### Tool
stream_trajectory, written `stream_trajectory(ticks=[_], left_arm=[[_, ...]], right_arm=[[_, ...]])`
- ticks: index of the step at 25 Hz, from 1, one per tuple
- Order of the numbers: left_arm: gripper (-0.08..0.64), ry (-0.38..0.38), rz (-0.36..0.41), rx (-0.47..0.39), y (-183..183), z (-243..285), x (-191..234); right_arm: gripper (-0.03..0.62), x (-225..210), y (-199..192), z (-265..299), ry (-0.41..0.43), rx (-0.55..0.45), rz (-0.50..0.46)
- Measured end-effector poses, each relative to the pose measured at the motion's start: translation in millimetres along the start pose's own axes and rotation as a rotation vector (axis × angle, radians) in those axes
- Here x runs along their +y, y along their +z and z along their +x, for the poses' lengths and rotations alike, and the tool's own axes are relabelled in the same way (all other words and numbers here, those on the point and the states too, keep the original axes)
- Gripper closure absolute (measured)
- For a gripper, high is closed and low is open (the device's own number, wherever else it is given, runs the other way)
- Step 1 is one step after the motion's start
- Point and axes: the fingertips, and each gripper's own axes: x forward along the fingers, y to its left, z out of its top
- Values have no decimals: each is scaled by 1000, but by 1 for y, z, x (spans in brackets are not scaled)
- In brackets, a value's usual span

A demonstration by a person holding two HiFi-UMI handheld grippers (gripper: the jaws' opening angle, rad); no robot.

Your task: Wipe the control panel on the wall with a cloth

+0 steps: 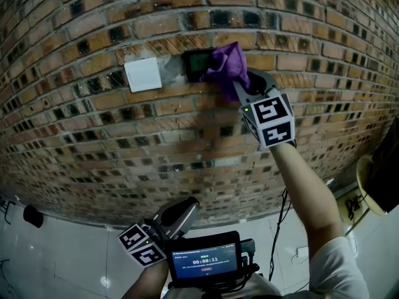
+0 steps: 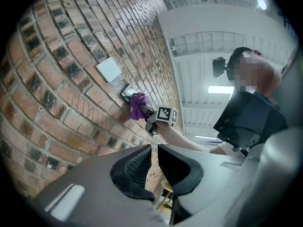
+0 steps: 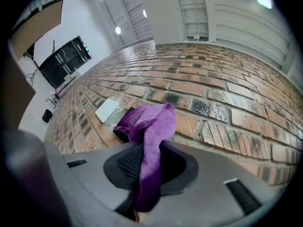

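On the wall point(image 1: 93, 136), the right tongs point(image 1: 243, 86) clamp the cloth point(image 1: 225, 64) against the control panel point(image 1: 196, 64), so wiping seems unfinished; the left tongs point(image 1: 189, 204) are almost closed, empty.

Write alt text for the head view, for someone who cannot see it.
The right gripper holds a purple cloth against a dark control panel on a brick wall, covering the panel's right side. A white plate sits on the wall just left of the panel. The left gripper is low near the bottom edge, holding nothing.
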Motion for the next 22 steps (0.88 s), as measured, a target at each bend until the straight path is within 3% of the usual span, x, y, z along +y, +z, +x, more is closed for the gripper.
stream_trajectory(ticks=[22], left_arm=[[529, 4, -16, 12, -9, -3, -6]], right_arm=[[506, -12, -18, -52, -38, 32, 32]])
